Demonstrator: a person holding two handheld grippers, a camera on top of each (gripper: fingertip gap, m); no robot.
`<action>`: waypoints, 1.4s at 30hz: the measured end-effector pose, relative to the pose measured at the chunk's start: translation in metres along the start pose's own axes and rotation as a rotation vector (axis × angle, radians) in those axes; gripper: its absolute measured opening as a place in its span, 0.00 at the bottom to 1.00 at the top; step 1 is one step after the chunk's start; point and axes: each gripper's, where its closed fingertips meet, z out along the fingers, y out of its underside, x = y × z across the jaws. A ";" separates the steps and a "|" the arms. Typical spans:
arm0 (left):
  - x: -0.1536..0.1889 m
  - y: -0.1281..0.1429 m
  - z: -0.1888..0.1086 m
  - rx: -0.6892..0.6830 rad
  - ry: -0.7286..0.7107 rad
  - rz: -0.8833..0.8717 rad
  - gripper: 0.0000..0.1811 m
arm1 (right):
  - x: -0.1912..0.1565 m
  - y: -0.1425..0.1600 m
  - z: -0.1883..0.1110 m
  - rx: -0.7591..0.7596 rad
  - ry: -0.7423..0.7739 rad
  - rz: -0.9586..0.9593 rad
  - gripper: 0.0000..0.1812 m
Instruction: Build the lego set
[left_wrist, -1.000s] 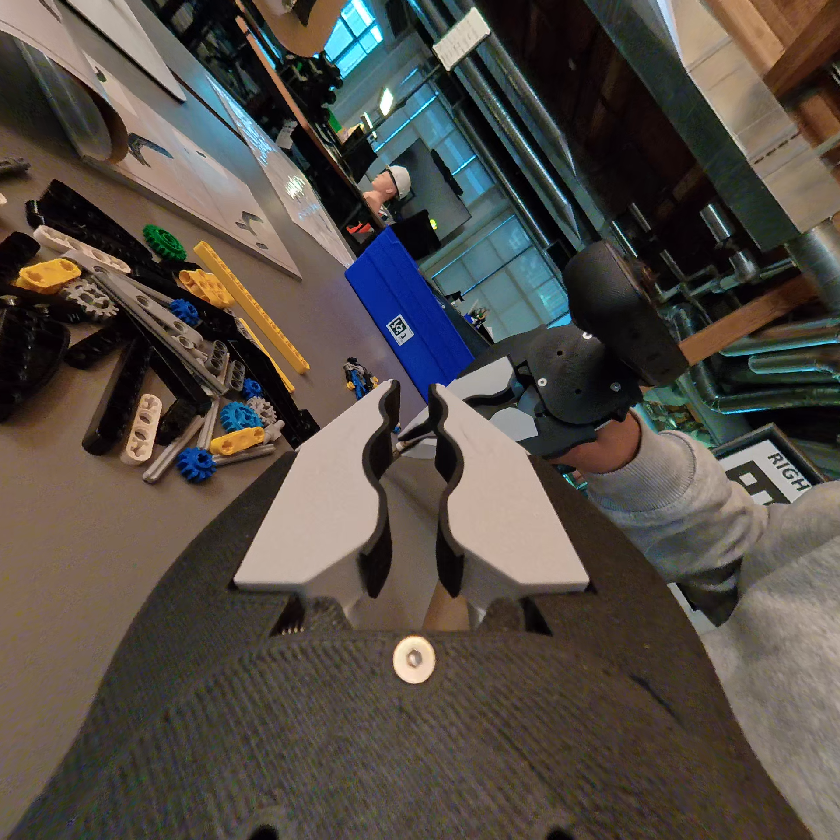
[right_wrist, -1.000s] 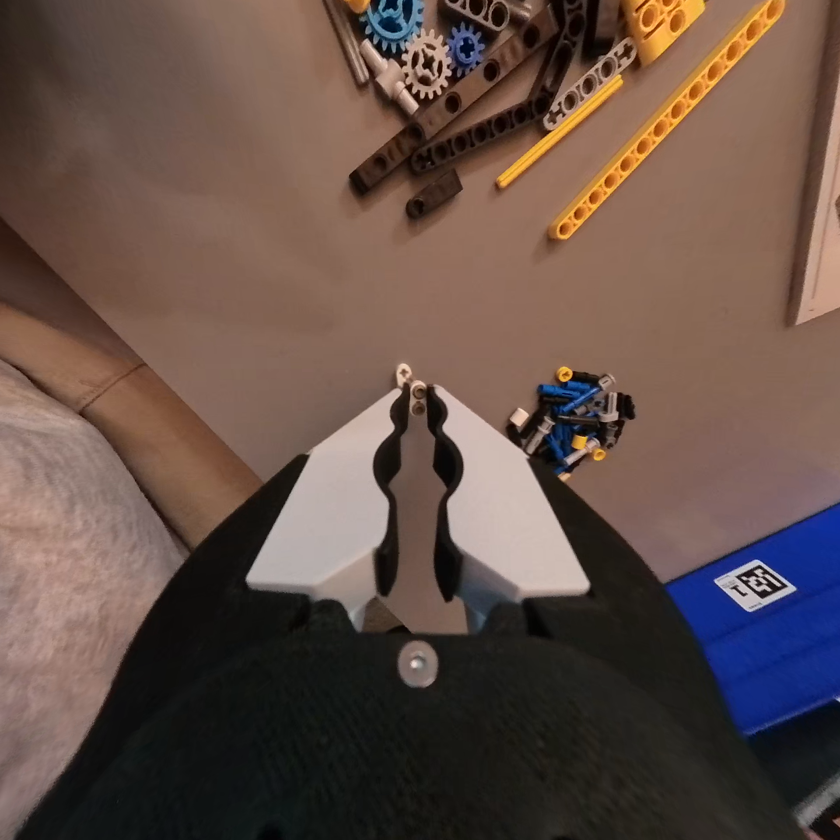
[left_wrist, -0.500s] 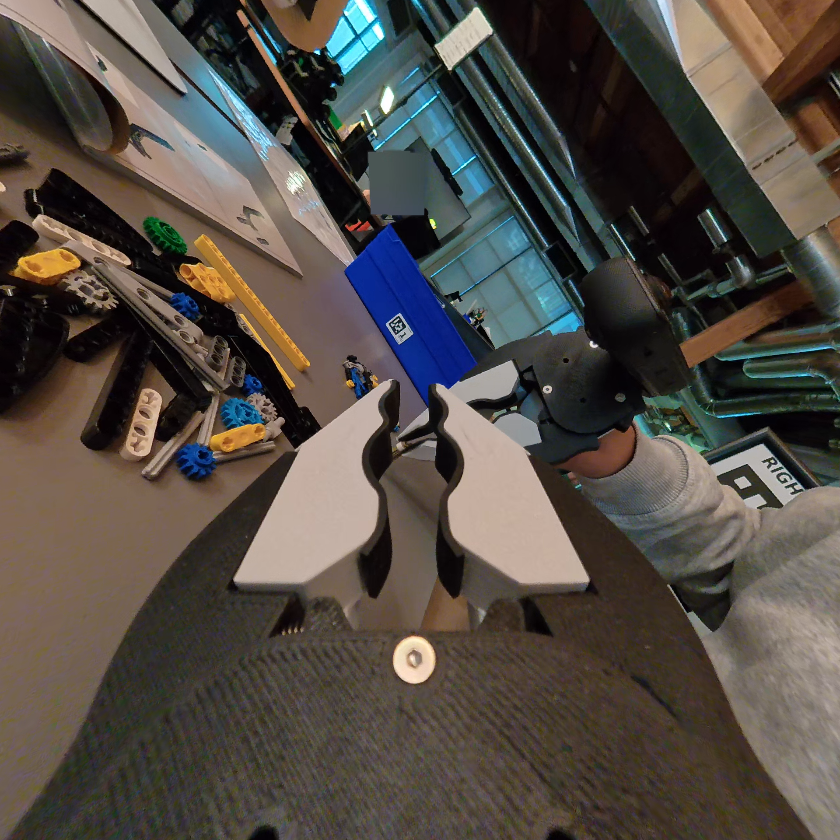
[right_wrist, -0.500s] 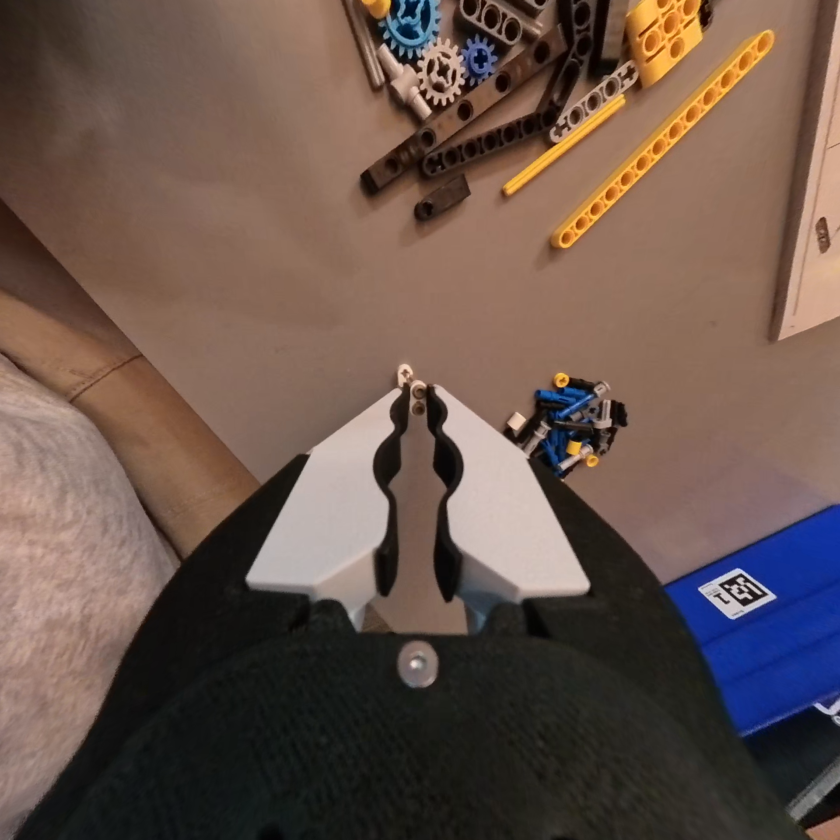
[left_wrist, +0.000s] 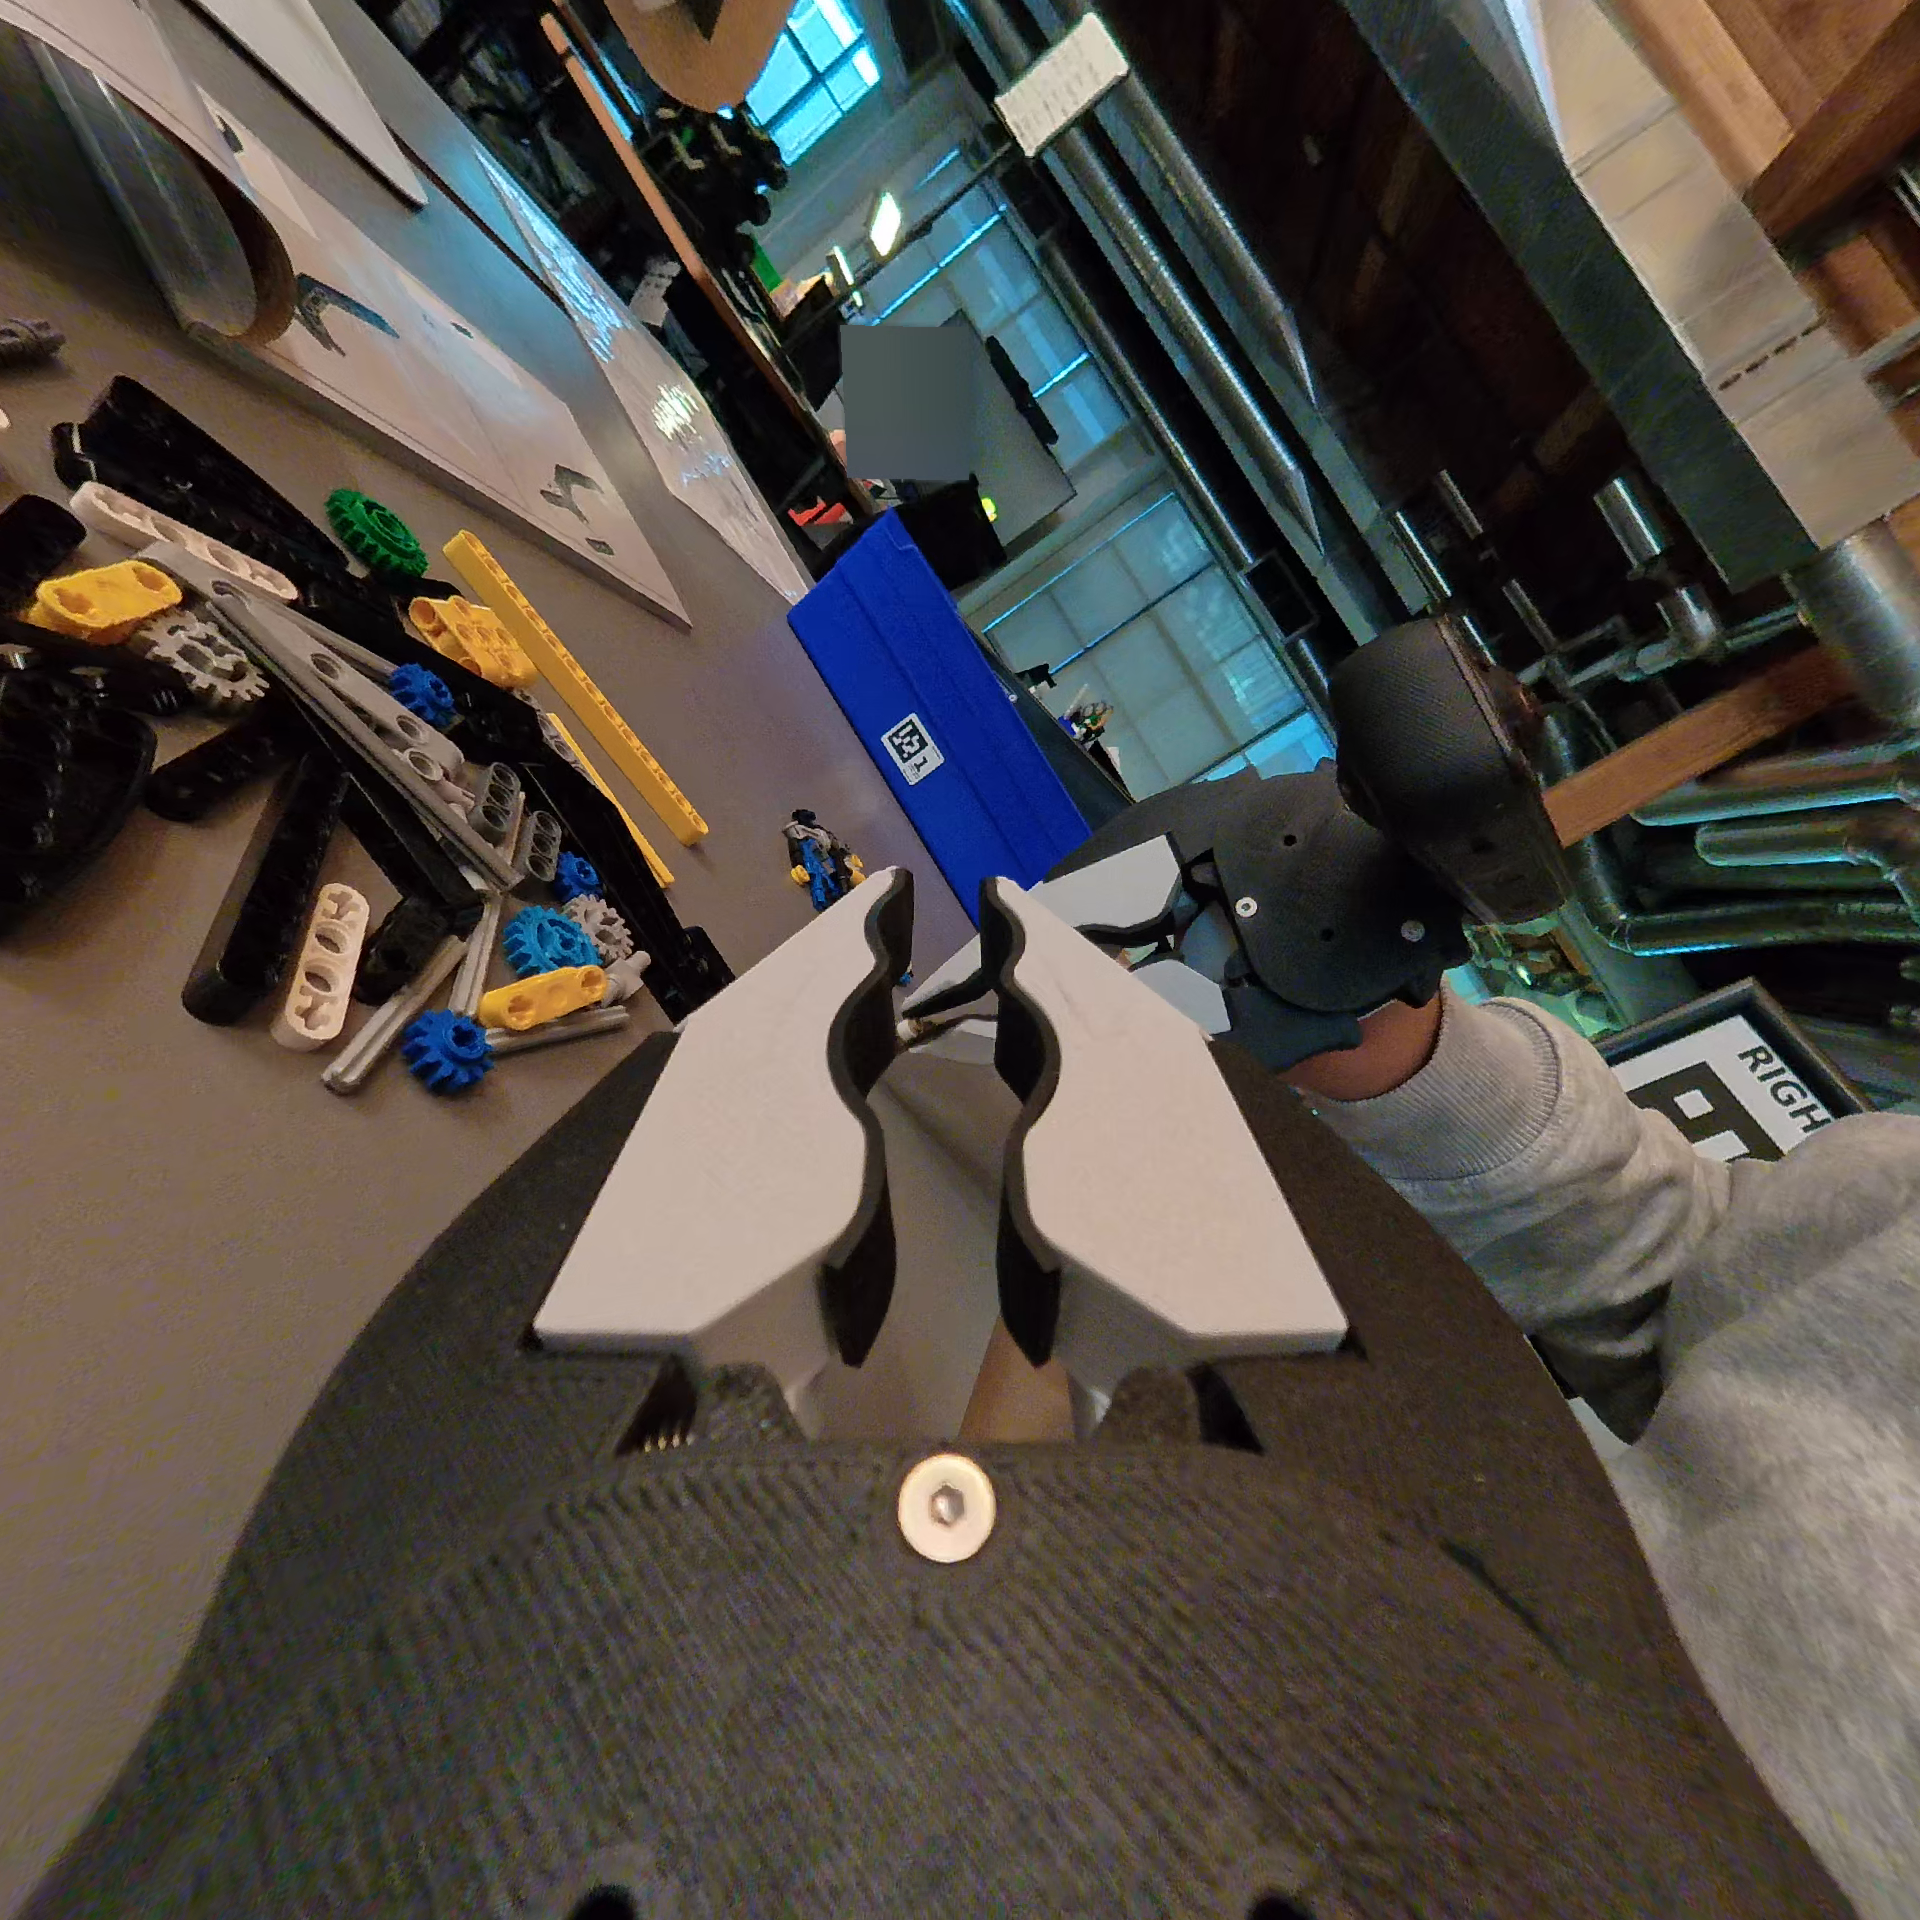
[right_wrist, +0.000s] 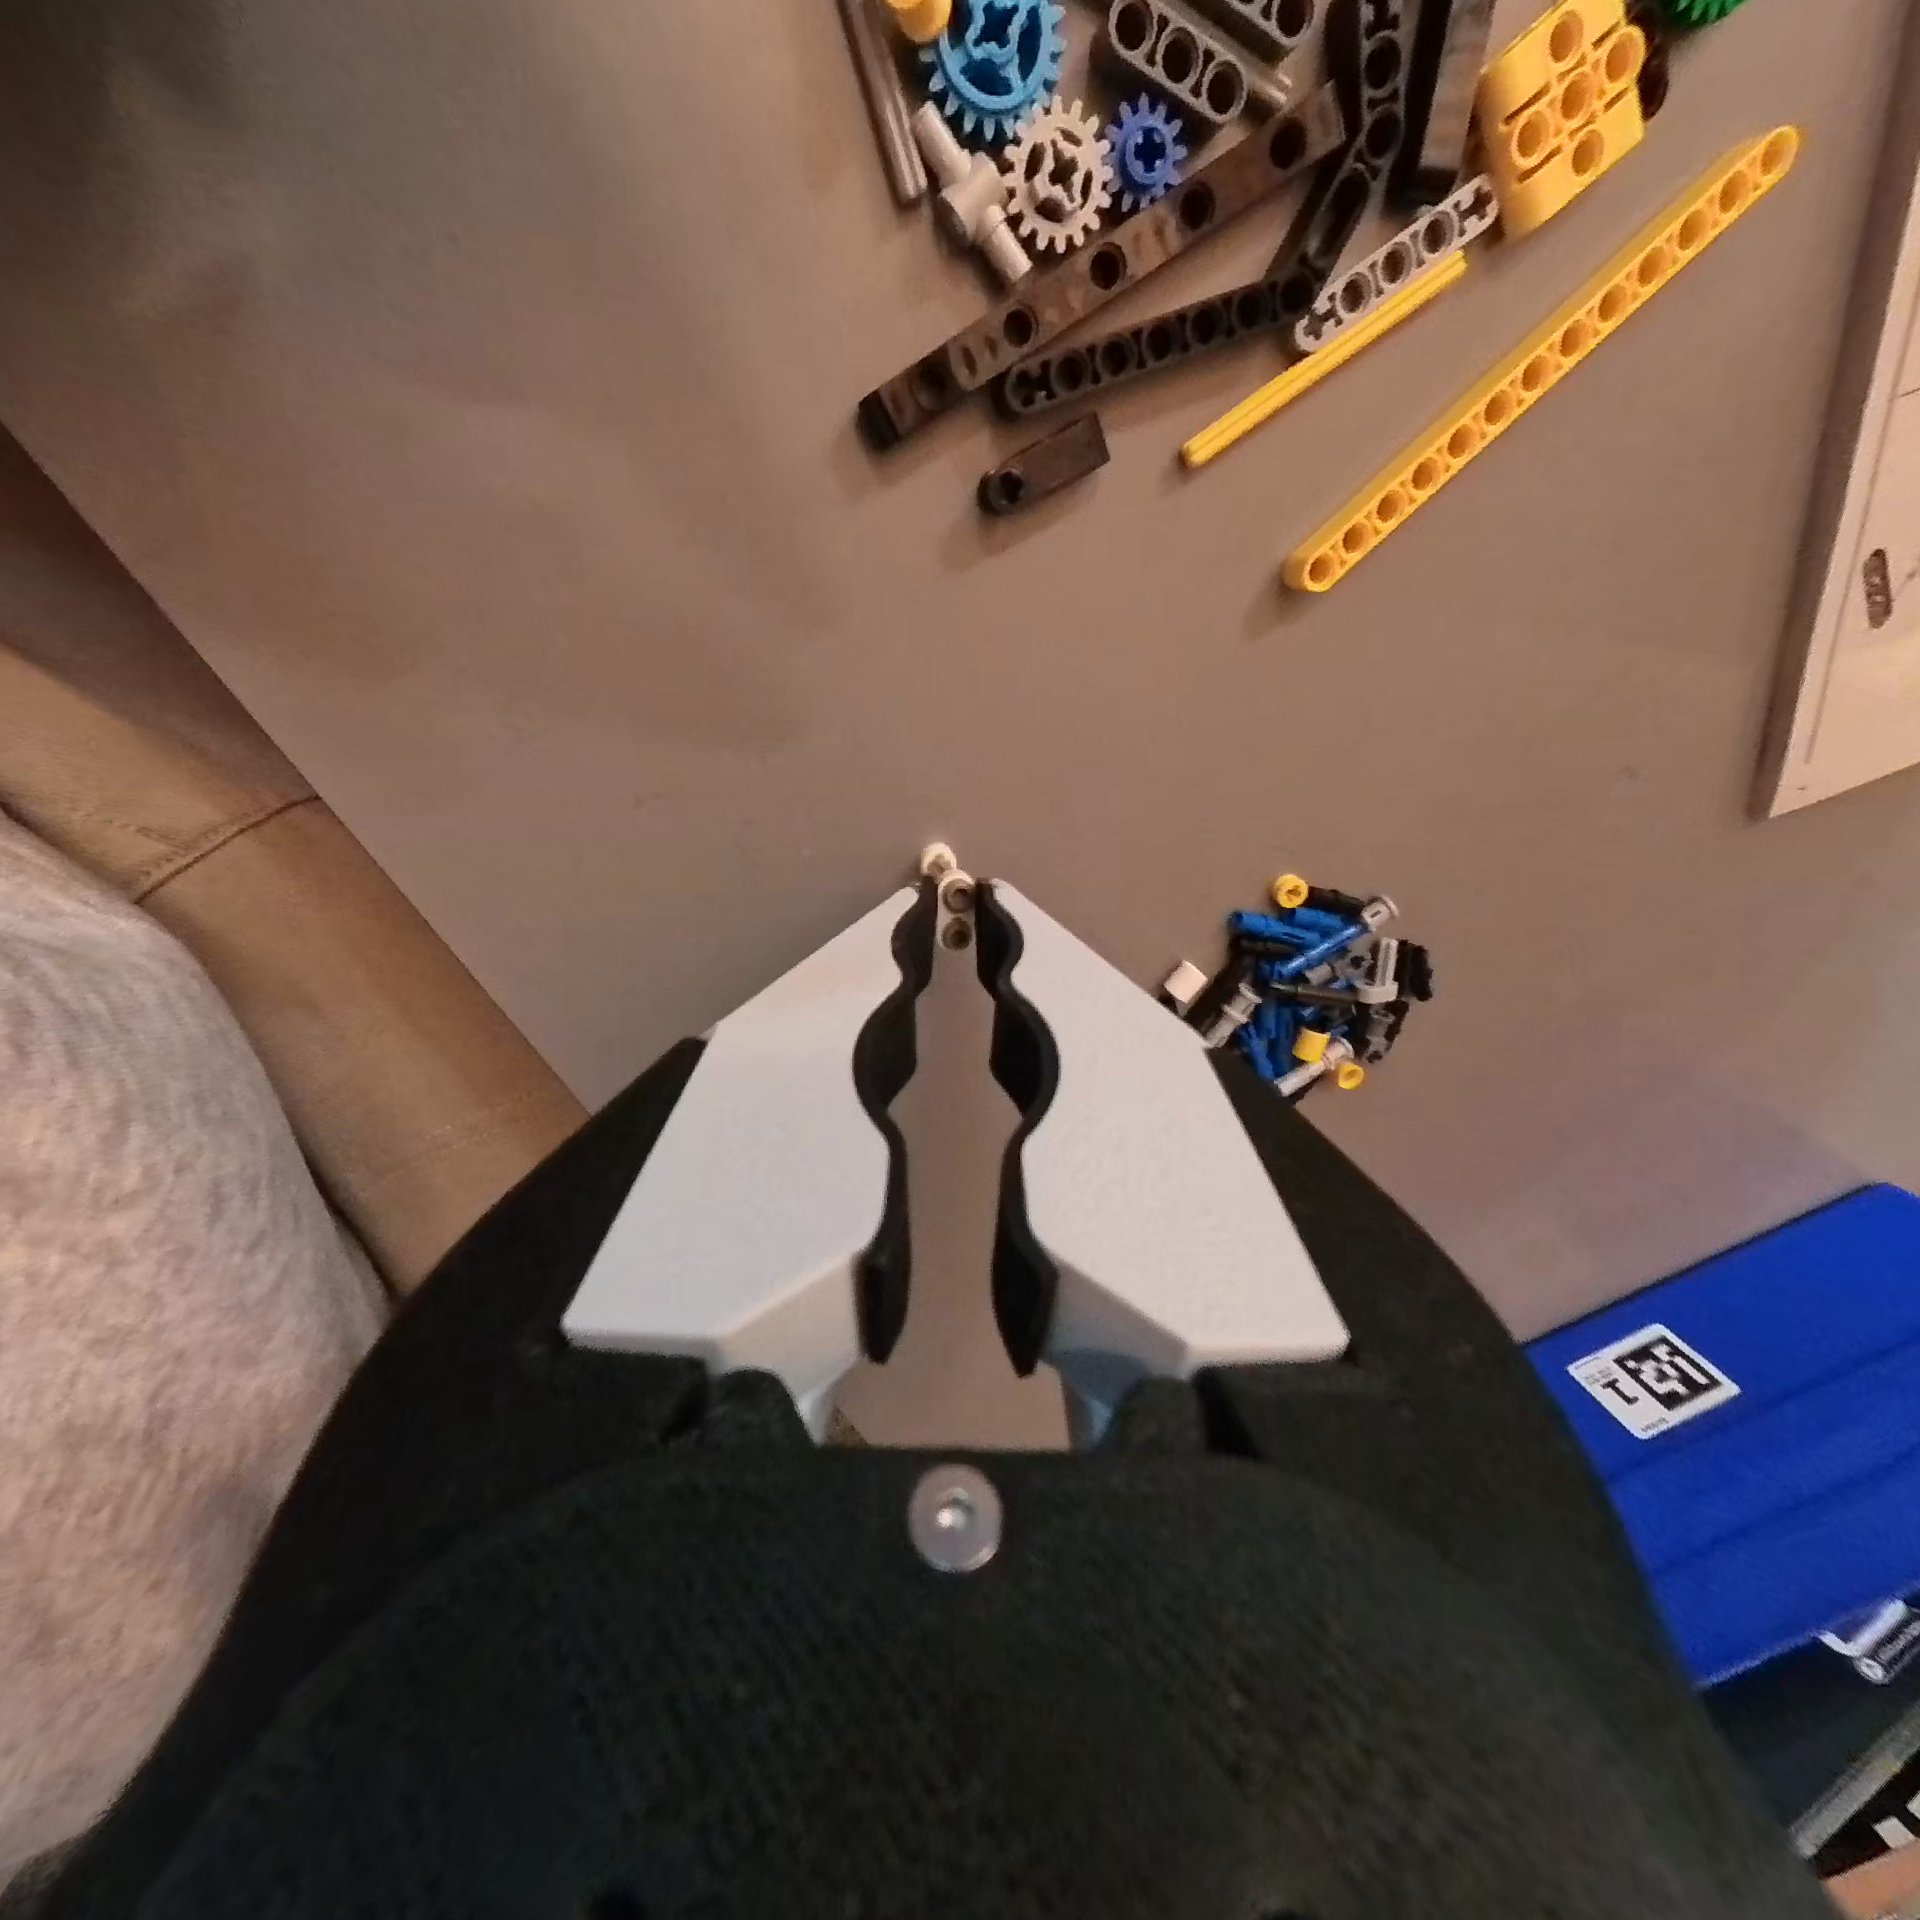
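Observation:
My right gripper (right_wrist: 953, 902) is shut on a small white connector piece (right_wrist: 948, 883) and holds it just above the grey table (right_wrist: 520, 520). In the left wrist view the right gripper (left_wrist: 925, 1023) shows just past my own fingertips, held by a hand in a grey sleeve (left_wrist: 1538, 1195). My left gripper (left_wrist: 945, 896) is slightly open and empty, pointing at the right gripper's tips. Loose lego parts (left_wrist: 416, 779) lie in a heap: black beams, gears and a long yellow beam (right_wrist: 1538, 353), which also shows in the left wrist view (left_wrist: 577, 686).
A small heap of blue, black and grey pins (right_wrist: 1309, 987) lies right of my right gripper, also in the left wrist view (left_wrist: 821, 862). A blue box (right_wrist: 1766, 1455) stands beyond it. Printed sheets (left_wrist: 468, 416) lie at the table's far side. The gap from one gripper's tips to the other's is roughly 12 cm.
The right gripper has drifted slightly toward the parts heap, still holding the white piece. The left gripper has barely moved and its jaws stand the same.

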 end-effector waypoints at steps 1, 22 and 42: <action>0.000 0.000 0.000 0.000 0.000 0.000 0.06 | -0.001 0.000 0.000 -0.002 -0.004 -0.003 0.03; 0.000 -0.002 -0.001 0.008 0.014 -0.030 0.06 | -0.001 0.004 0.001 0.078 -0.061 0.075 0.03; 0.001 -0.001 -0.001 0.008 0.018 -0.036 0.06 | -0.001 0.005 0.003 0.049 -0.073 0.076 0.04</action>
